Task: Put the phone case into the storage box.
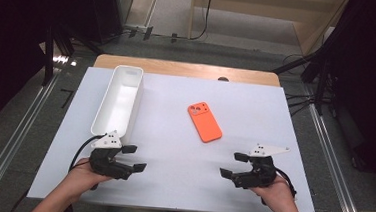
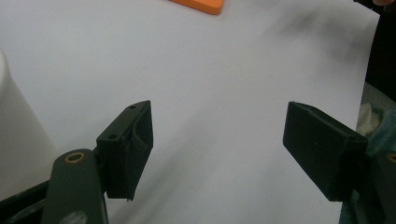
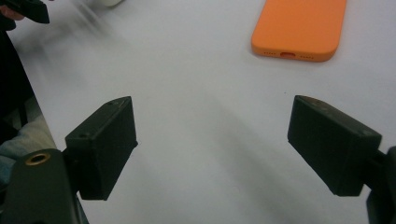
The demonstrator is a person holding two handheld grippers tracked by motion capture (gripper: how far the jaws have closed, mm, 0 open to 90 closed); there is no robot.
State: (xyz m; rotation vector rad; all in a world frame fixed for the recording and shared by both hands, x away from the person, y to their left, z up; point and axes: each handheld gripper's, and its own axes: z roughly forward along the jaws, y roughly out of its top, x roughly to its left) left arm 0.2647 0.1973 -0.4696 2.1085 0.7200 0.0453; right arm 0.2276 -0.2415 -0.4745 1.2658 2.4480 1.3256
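Both hand-held grippers rested near the table's [image 1: 276,99] front edge, the left hand-held gripper [image 1: 133,158] and right hand-held gripper [image 1: 233,165] each wide apart and holding nothing. The orange phone [image 1: 205,121] lay face down mid-table, right of the white bin [image 1: 118,100]. The work looked unstarted; next, 1 gripper would likely need to reach forward and straddle the phone's edges.

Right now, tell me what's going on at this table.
A person sits at the table with a gripper in each hand. The left gripper rests near the front end of a white bin; the right gripper sits on the opposite side. Both are open and hold nothing. An orange phone lies flat mid-table, camera side up, untouched, nearer the right gripper. Nothing is in hand yet.
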